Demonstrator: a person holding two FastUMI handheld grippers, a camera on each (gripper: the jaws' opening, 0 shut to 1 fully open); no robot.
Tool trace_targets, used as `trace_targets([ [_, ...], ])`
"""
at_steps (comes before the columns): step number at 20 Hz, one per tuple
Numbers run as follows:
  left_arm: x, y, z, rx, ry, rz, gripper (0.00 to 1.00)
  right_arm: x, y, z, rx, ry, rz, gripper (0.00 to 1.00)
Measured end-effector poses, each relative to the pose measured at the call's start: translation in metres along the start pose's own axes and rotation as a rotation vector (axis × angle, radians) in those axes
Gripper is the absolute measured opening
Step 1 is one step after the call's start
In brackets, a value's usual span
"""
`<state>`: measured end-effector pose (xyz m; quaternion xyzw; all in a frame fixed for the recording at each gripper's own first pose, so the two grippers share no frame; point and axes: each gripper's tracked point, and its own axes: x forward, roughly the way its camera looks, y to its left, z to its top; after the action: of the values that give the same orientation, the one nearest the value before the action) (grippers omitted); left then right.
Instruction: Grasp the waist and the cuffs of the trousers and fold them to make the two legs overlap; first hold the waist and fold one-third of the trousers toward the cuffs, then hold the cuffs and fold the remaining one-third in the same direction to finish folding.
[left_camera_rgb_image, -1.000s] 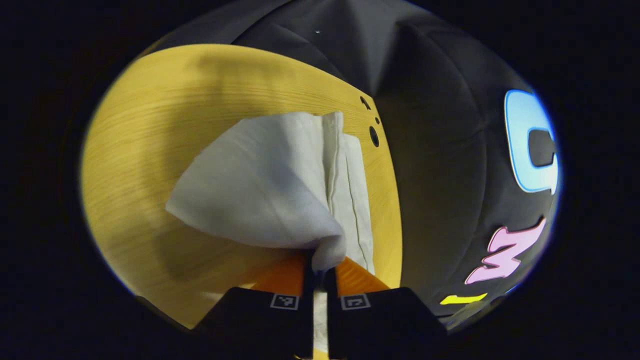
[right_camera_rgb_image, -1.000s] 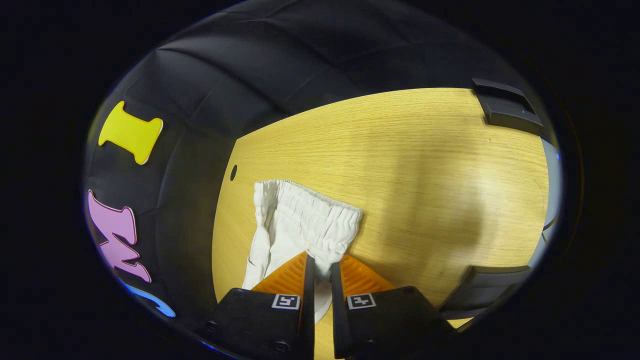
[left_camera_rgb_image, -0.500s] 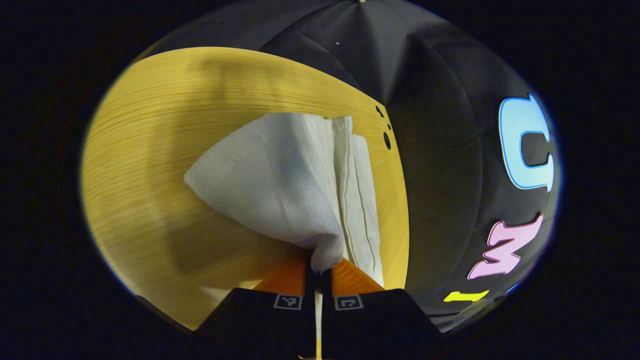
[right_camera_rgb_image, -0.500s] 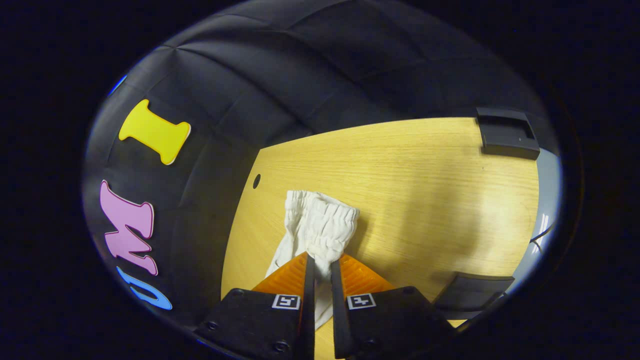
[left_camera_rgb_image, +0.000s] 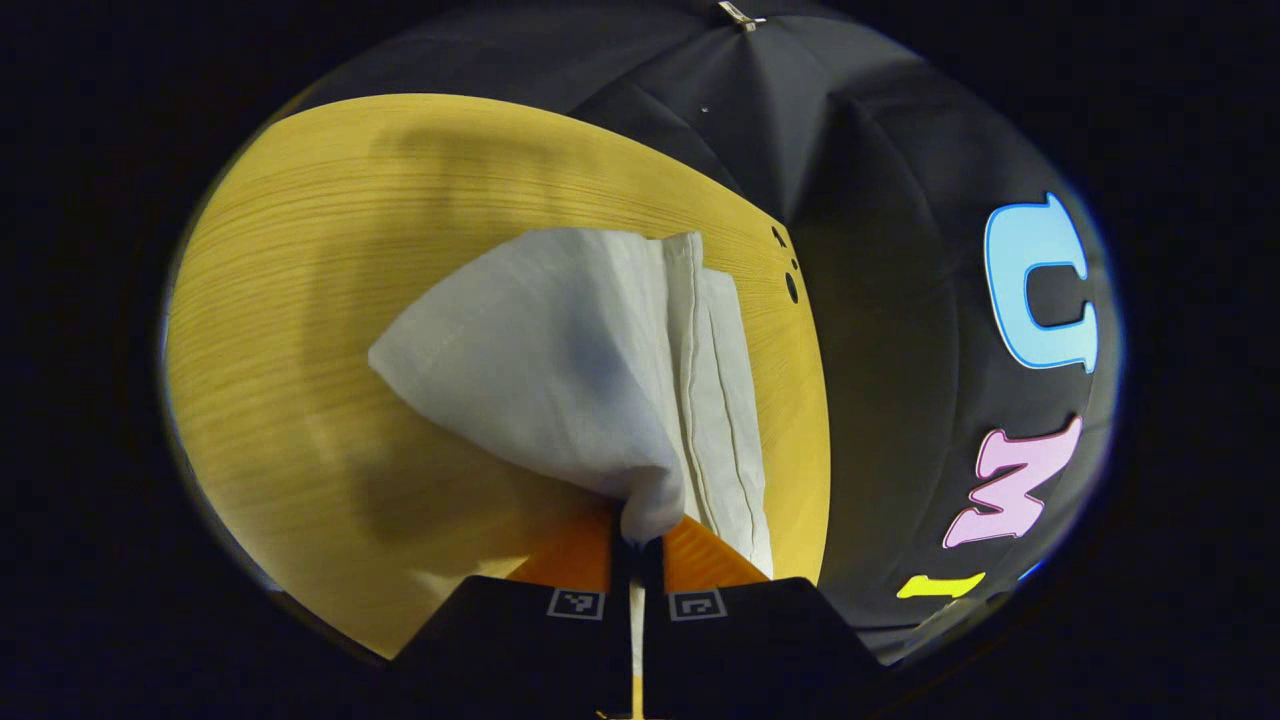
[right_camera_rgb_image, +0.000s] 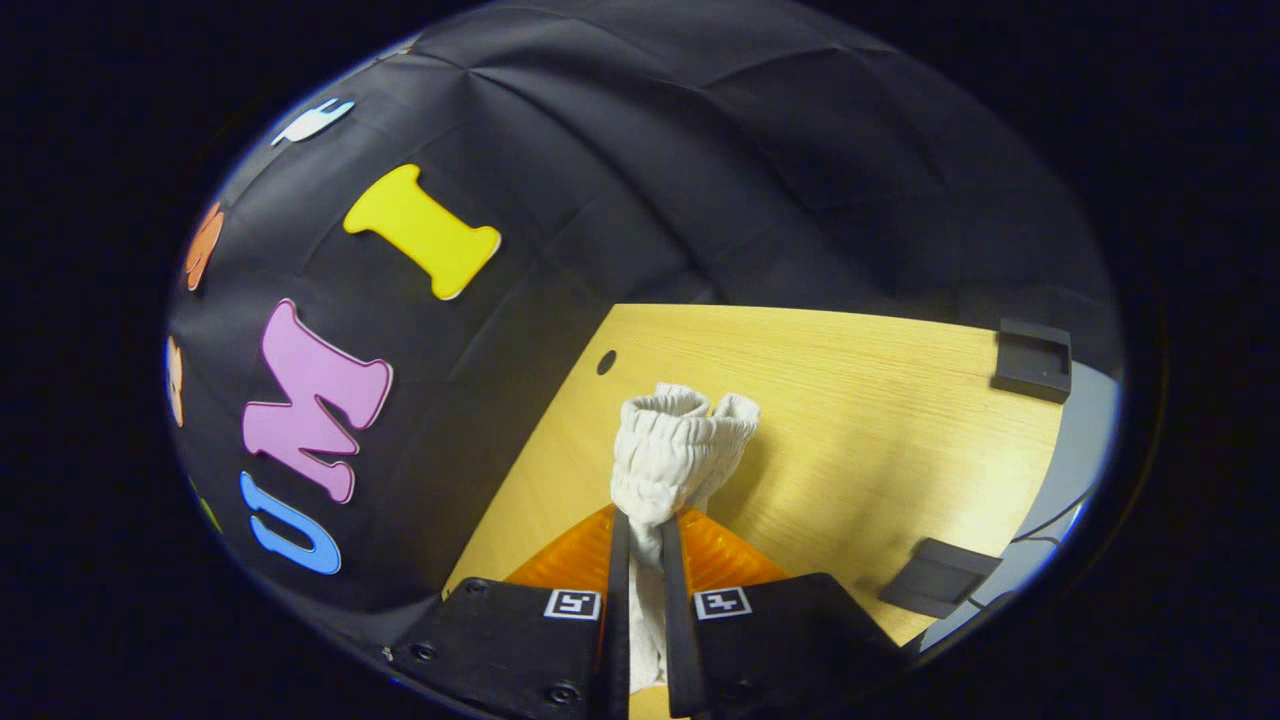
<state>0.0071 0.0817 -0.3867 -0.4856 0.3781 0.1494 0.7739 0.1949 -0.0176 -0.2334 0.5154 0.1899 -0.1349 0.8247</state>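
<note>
Trousers (left_camera_rgb_image: 560, 370) of thin pale cloth are what we handle: one pair, soft and light by the look of them, with no stiffness to hold a shape. In the left gripper view the cloth hangs forward from our left hand-held gripper (left_camera_rgb_image: 636, 535), whose two fingers are pinched together on a corner of the leg end, and it drapes down onto the table (left_camera_rgb_image: 300, 300) ahead, one layer billowing to the left of the fingers and a seamed edge running straight away on the right. In the right gripper view our right hand-held gripper (right_camera_rgb_image: 640, 530) is clamped on the gathered elastic waist (right_camera_rgb_image: 680, 440), which bunches into a puckered knot just ahead of the fingertips and stands above the table (right_camera_rgb_image: 880, 400).

We judge the cloth will sag and swing freely, so it should slip little but crumple easily. The waistband is the thicker, firmer hold; the cuff hem is thin, so the pinch there needs to take in both layers. We cannot tell whether the two legs already lie square on each other.

By count: one pair of trousers, two hand-held grippers, one table. Two dark blocks (right_camera_rgb_image: 1032, 360) sit at the table's far right edge from the right hand-held gripper, well apart from the cloth.
</note>
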Motion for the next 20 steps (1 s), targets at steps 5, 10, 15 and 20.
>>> trace_targets([
  [5,-0.01,0.007,-0.003,-0.003,-0.016,0.003,0.09,-0.011,0.083,-0.035,-0.171,0.041,0.119,0.19],
  [10,-0.011,0.01,-0.004,-0.019,-0.017,-0.005,0.09,-0.006,0.151,-0.101,-0.368,0.104,0.214,0.19],
  [15,-0.01,0.01,-0.003,-0.025,-0.006,-0.013,0.09,-0.014,0.181,-0.184,-0.454,0.2,0.258,0.19],
  [20,-0.01,0.01,-0.002,-0.044,0.004,-0.021,0.1,-0.01,0.186,-0.26,-0.634,0.293,0.268,0.19],
])
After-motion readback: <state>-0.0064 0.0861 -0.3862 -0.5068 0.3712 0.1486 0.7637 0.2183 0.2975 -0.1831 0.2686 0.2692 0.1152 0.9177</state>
